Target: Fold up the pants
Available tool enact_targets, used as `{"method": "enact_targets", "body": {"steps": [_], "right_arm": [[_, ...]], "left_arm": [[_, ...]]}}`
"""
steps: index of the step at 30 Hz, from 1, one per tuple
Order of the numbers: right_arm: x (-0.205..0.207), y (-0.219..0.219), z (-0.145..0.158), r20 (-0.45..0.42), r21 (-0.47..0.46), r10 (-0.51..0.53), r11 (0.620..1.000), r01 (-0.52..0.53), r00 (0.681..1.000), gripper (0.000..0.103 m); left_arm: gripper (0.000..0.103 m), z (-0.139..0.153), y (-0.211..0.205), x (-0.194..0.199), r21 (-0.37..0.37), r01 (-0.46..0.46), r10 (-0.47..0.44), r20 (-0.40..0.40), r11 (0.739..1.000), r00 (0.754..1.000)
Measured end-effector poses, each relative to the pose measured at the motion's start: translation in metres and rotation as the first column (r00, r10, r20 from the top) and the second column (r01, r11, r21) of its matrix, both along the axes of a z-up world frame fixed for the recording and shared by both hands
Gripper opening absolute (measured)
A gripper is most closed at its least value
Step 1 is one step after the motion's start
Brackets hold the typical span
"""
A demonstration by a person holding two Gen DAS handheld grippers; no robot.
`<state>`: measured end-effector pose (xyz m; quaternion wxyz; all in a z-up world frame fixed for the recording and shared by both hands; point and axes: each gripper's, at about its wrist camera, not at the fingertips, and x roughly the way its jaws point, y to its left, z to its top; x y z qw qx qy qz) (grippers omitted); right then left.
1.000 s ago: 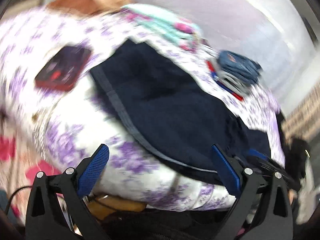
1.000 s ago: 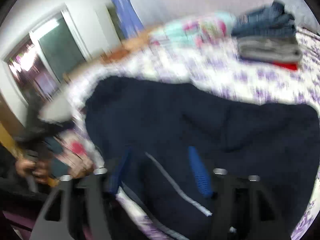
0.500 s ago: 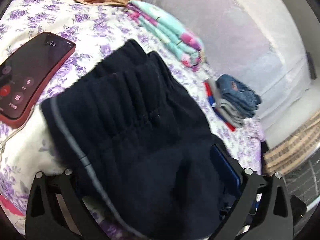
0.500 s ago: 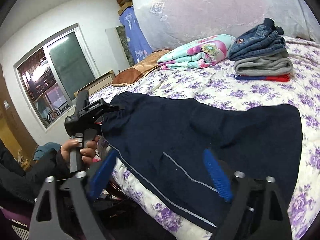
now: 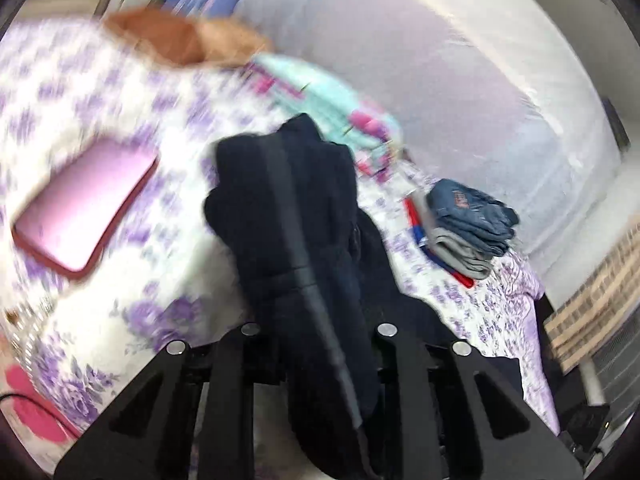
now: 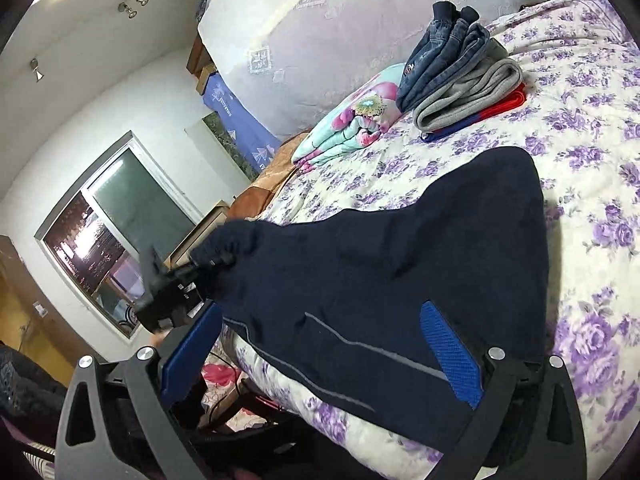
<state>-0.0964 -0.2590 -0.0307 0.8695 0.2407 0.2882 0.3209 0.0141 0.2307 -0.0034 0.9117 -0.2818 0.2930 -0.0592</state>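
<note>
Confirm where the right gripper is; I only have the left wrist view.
Observer: The right gripper is open, with the near edge of the pants between its fingers, unpinched.
Operator: Is the waistband off the bed?
Observer: Yes. The left gripper, jaws closing on the waistband, holds it above the bed.
Operator: And the rest of the pants?
Observer: Spread flat across the bed, short of the folded stack.

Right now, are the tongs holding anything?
The left tongs are closing on the bunched waistband end of the navy pants. The right tongs are open, holding nothing.
</note>
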Motion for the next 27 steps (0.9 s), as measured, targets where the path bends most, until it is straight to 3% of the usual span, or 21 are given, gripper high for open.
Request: {"method": "enact_targets", "body": {"steps": [3, 5, 6, 7, 9, 12, 14, 15, 16, 19, 23, 25, 27], "right_arm": [[-0.004, -0.010, 0.004, 0.015, -0.016, -0.037, 0.999, 0.037, 0.999, 0.100], [-0.011, -0.027, 0.014, 0.051, -0.015, -0.099, 0.995, 0.100, 0.994, 0.100], [-0.017, -0.042, 0.022, 0.083, -0.012, -0.159, 0.987, 0.160, 0.984, 0.100], [-0.024, -0.057, 0.029, 0.112, -0.009, -0.212, 0.977, 0.215, 0.971, 0.100], [-0.039, -0.084, 0.043, 0.167, -0.010, -0.311, 0.948, 0.317, 0.936, 0.100], [-0.053, -0.106, 0.047, 0.195, -0.054, -0.397, 0.909, 0.414, 0.897, 0.100], [-0.053, -0.114, 0.040, 0.158, -0.077, -0.416, 0.899, 0.431, 0.895, 0.100], [-0.051, -0.116, 0.032, 0.115, -0.090, -0.413, 0.901, 0.424, 0.903, 0.100], [-0.050, -0.117, 0.027, 0.094, -0.099, -0.405, 0.905, 0.413, 0.909, 0.100], [-0.041, -0.108, 0.019, 0.058, -0.143, -0.362, 0.919, 0.367, 0.930, 0.100], [-0.027, -0.086, 0.031, 0.064, -0.129, -0.265, 0.954, 0.271, 0.962, 0.100], [-0.012, -0.065, 0.038, 0.057, -0.127, -0.171, 0.976, 0.177, 0.984, 0.100], [0.008, -0.044, 0.035, -0.008, -0.127, -0.088, 0.988, 0.086, 0.996, 0.100]], "left_arm": [[0.018, 0.036, -0.034, -0.009, 0.123, 0.039, -0.047, 0.070, 0.992, 0.996], [0.018, 0.065, -0.074, -0.020, 0.233, 0.115, -0.145, 0.117, 0.966, 0.983], [0.018, 0.076, -0.095, -0.023, 0.276, 0.155, -0.197, 0.132, 0.949, 0.971], [0.018, 0.090, -0.130, -0.029, 0.339, 0.220, -0.282, 0.147, 0.915, 0.948], [0.018, 0.098, -0.175, -0.036, 0.397, 0.308, -0.388, 0.140, 0.865, 0.911], [0.022, 0.072, -0.255, -0.037, 0.447, 0.479, -0.548, 0.031, 0.756, 0.836], [0.023, 0.022, -0.307, -0.024, 0.497, 0.606, -0.623, -0.155, 0.621, 0.767], [0.024, -0.002, -0.322, -0.018, 0.501, 0.653, -0.631, -0.244, 0.568, 0.736], [0.024, -0.022, -0.329, -0.017, 0.477, 0.688, -0.639, -0.293, 0.546, 0.711], [0.024, -0.005, -0.318, -0.032, 0.500, 0.660, -0.639, -0.245, 0.561, 0.729], [0.027, 0.026, -0.285, -0.041, 0.407, 0.683, -0.672, -0.197, 0.607, 0.714], [0.031, 0.025, -0.278, -0.038, 0.376, 0.689, -0.671, -0.202, 0.620, 0.714], [0.032, 0.013, -0.283, -0.029, 0.343, 0.707, -0.671, -0.240, 0.618, 0.702]]}}
